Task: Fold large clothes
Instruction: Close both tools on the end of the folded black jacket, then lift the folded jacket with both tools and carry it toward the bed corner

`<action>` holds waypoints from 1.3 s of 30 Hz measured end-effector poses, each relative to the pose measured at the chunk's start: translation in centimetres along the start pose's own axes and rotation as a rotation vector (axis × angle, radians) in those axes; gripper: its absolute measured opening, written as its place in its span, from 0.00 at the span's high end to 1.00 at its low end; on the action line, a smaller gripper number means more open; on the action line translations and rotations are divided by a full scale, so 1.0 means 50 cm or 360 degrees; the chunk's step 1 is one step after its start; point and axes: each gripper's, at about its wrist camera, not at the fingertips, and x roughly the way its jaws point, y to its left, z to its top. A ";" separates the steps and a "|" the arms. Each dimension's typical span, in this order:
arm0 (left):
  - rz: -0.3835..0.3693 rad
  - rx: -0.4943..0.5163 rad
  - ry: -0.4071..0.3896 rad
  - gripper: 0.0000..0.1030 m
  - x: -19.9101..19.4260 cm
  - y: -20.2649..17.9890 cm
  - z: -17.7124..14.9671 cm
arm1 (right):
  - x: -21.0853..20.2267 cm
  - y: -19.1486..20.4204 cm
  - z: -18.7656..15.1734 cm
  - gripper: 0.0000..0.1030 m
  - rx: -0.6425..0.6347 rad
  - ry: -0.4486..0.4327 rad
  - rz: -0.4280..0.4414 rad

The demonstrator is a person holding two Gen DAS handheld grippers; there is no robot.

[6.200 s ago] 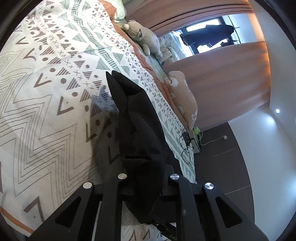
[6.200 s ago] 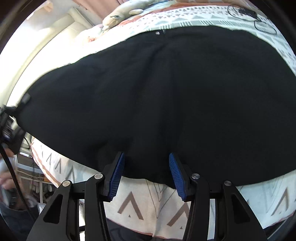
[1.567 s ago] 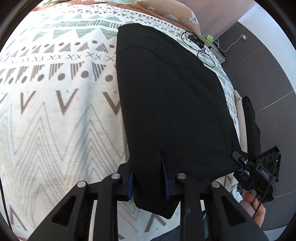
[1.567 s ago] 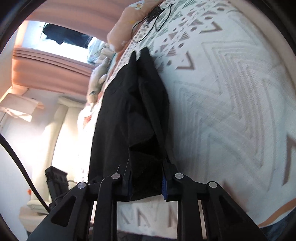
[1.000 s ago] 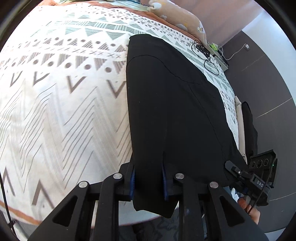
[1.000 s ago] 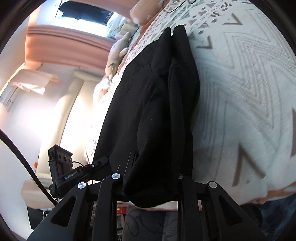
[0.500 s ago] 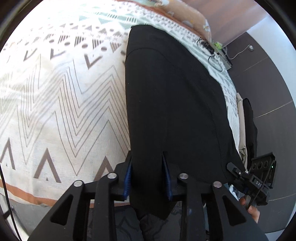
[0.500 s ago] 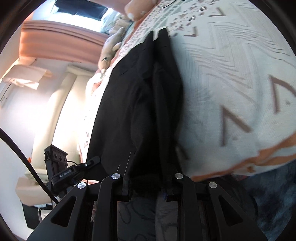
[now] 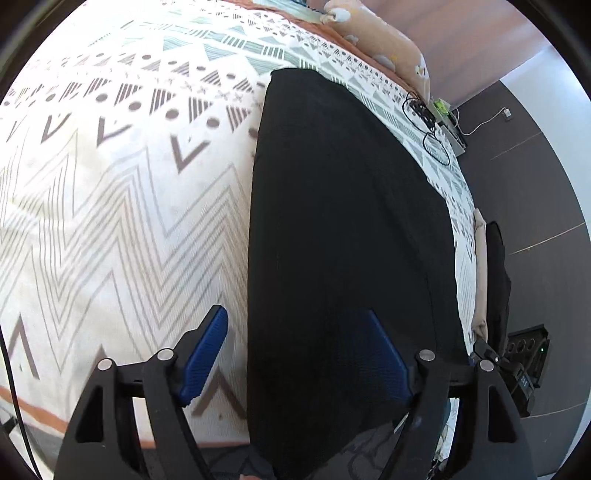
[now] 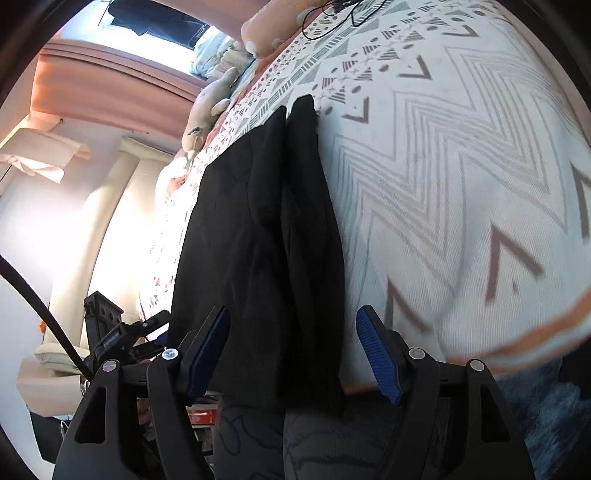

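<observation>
Now the left gripper [image 9: 295,350] is spread wide, its blue pads [image 9: 207,350] clear of the cloth, and the right gripper [image 10: 293,350] gapes likewise. Between each pair lies the garment [image 9: 343,229], black and folded into a long narrow strip; its near end hangs over the edge of the bed [image 9: 110,206]. The bedspread is white with grey zigzags. Plush toys [image 10: 210,107] sit by peach curtains [image 10: 122,77].

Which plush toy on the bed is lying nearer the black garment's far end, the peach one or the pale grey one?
In the right wrist view, the pale grey plush toy lies closer to the black garment; the peach plush sits farther up the patterned bedspread, beside the cables.
</observation>
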 end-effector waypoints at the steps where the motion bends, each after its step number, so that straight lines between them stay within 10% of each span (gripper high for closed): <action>1: 0.0010 0.0002 -0.0002 0.25 0.002 0.000 0.009 | 0.010 0.000 0.016 0.33 -0.0007 0.0006 -0.0004; 19: 0.0006 -0.0014 -0.0059 0.25 0.074 -0.004 0.169 | 0.178 -0.010 0.137 0.33 -0.0036 0.0223 0.0060; 36: 0.0002 -0.0085 -0.0049 0.47 0.160 0.015 0.303 | 0.321 0.020 0.232 0.33 -0.0071 0.0316 0.0102; 39: 0.0017 -0.0103 -0.0042 0.48 0.171 0.016 0.311 | 0.336 0.030 0.240 0.45 -0.0109 0.0318 0.0068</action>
